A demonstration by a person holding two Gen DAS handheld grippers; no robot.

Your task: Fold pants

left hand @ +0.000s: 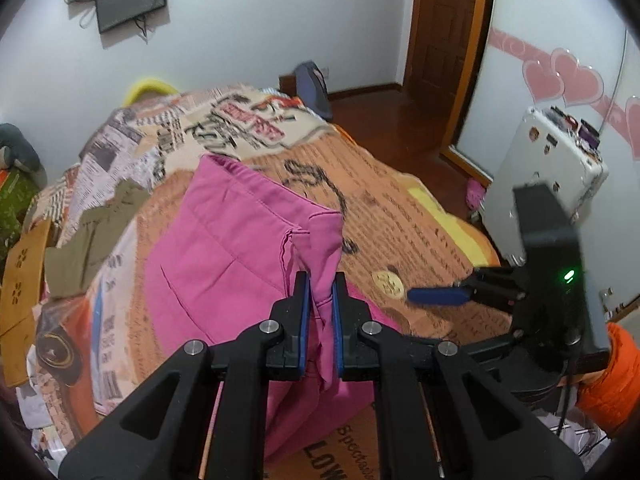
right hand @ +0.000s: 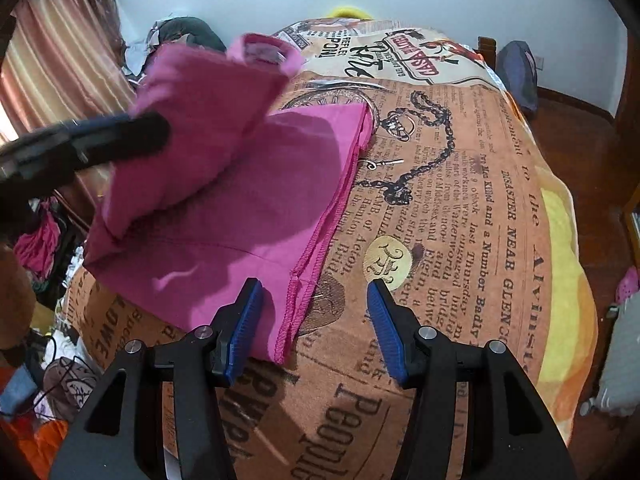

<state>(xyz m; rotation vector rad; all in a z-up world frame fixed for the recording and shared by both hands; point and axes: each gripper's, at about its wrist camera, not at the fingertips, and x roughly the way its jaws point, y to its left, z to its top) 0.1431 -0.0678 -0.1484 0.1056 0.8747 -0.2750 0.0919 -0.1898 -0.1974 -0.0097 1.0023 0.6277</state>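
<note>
Jaws, left: I am clamping the left gripper [left hand: 320, 292] together on a bunched corner of the pink pants [left hand: 224, 248], and the cloth is hanging in a twisted strip between the blue pads [left hand: 305, 312].
Jaws, right: I am holding the right gripper [right hand: 316, 304] with its fingers standing apart, nothing pinched between them; the hemmed edge of the pants is lying under the gap, nearer the left-hand pad, and I cannot tell whether that pad is touching the cloth.
Bed cover: the newspaper-print blanket [right hand: 460, 220] is spreading across the whole bed, orange-brown with black lettering and a pocket-watch-and-chain drawing, and everything else is lying on it.
Pants: they are lying on the left part of the blanket in the right wrist view, one layer flat with its stitched edge running toward my right gripper, while the upper part is being lifted and folded over by the left gripper, which is showing there as a dark blur at the left edge.
Olive garment: a crumpled olive-green piece [left hand: 92, 240] is sitting on the blanket beyond the pants, at the left of the left wrist view.
Backpack: a dark bag [left hand: 314, 88] is resting on the wooden floor past the far end of the bed.
Sleeve: an orange sleeve [left hand: 612, 380] is showing behind the right gripper's housing.
</note>
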